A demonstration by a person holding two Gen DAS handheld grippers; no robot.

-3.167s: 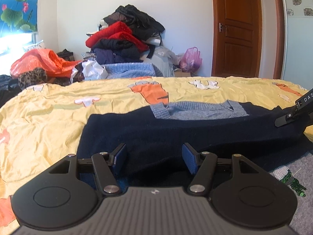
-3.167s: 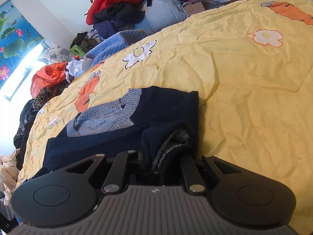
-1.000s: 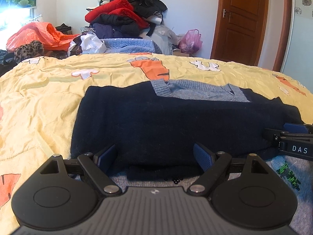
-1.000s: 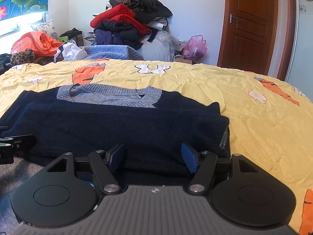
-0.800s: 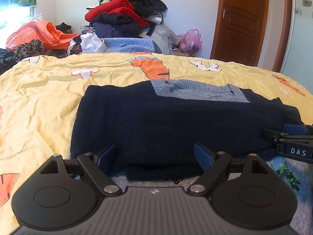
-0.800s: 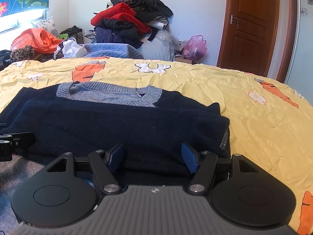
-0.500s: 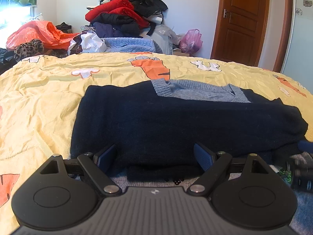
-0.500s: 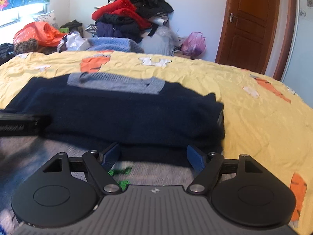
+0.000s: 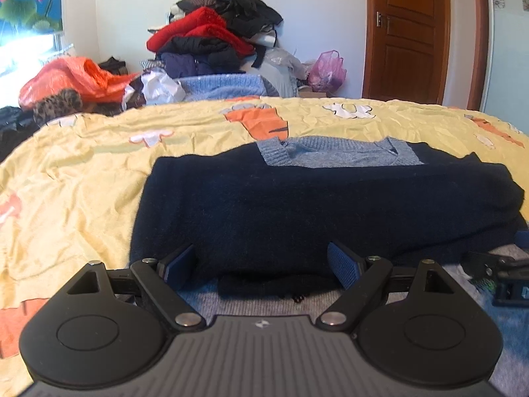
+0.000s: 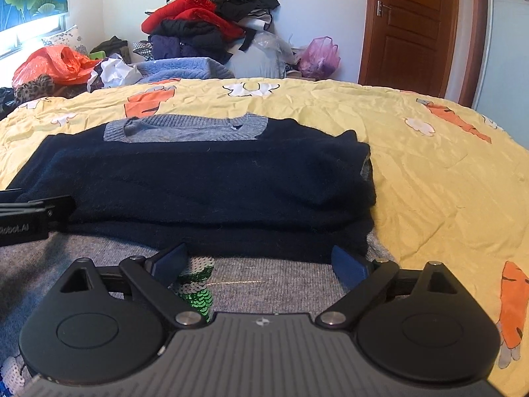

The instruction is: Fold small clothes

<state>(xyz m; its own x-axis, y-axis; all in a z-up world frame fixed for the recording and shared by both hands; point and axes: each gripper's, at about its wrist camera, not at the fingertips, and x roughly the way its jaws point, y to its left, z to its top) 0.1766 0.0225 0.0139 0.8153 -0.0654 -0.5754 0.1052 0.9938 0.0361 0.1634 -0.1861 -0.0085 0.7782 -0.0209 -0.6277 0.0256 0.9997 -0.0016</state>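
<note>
A navy sweater with a blue-grey knit collar lies on the yellow bed cover, its sleeves folded across the body; it also shows in the right wrist view. Its grey lower part with green sequins lies nearest me. My left gripper is open and empty, just short of the folded navy edge. My right gripper is open and empty over the grey part. Each gripper's tip shows at the edge of the other's view.
The yellow bed cover with orange carrot prints spreads to both sides. A pile of clothes stands against the far wall, with an orange bag to its left and a pink bag and a wooden door to its right.
My right gripper let go of the sleeve, swung round to face the sweater, then opened wider and drew back over the grey part. My left gripper opened wider and has barely moved since.
</note>
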